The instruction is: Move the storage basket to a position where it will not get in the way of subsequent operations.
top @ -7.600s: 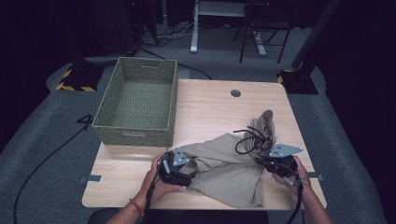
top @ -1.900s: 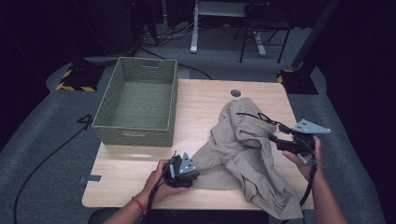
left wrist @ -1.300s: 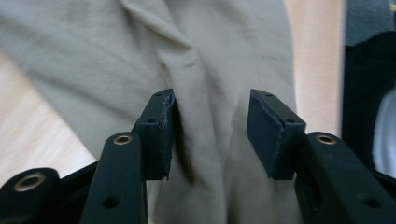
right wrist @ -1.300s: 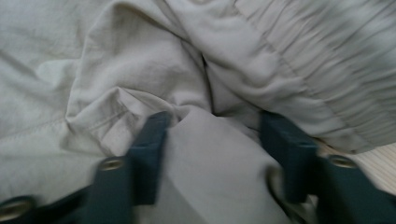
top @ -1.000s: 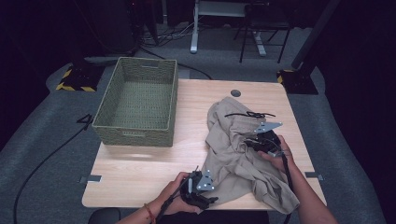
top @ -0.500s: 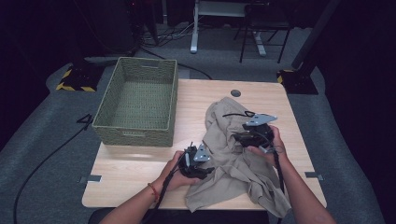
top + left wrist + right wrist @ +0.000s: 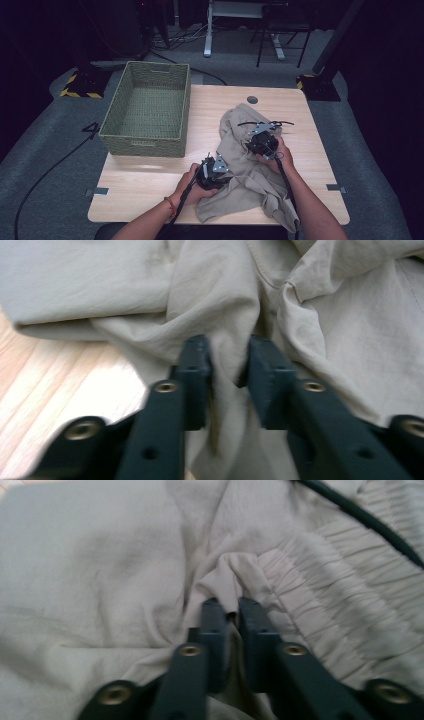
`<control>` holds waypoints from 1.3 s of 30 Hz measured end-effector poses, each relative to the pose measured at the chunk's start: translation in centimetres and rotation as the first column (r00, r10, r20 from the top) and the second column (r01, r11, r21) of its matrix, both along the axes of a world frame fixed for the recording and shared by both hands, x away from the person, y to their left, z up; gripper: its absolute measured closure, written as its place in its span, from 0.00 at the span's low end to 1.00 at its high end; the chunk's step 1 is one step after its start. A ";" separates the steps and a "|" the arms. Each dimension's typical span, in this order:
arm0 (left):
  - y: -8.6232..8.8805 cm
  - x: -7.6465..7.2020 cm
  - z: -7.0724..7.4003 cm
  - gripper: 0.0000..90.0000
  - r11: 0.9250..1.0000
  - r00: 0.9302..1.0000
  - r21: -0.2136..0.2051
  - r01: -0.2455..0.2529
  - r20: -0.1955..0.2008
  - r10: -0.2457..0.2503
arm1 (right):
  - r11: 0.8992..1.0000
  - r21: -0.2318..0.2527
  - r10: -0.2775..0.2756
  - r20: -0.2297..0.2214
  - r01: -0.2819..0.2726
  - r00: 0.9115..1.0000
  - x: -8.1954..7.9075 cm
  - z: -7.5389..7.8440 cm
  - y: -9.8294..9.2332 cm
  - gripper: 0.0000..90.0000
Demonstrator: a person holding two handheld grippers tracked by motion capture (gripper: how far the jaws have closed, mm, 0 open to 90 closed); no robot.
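No writing was readable; both grippers' jaws had just closed, the left gripper (image 7: 227, 362) and right gripper (image 7: 231, 611) each pinching the beige trousers (image 7: 250, 172) on the table (image 7: 145, 185).

The table (image 7: 150, 175) is evenly lit from above while the room around it sinks into darkness. In both gripper views the cloth (image 7: 325, 315) beyond the jaws looks soft, pale and slightly blurred, without glare.
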State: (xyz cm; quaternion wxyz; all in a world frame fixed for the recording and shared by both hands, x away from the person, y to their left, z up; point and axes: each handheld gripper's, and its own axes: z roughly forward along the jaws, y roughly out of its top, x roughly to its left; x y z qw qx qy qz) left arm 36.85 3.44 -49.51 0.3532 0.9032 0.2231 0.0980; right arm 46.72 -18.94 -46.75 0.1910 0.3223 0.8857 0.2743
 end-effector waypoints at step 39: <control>7.9 -4.2 1.8 0.39 0.994 0.995 -0.042 -0.098 -0.022 0.097 | 0.919 0.204 -0.375 0.188 0.337 0.908 -7.6 3.1 -15.1 0.50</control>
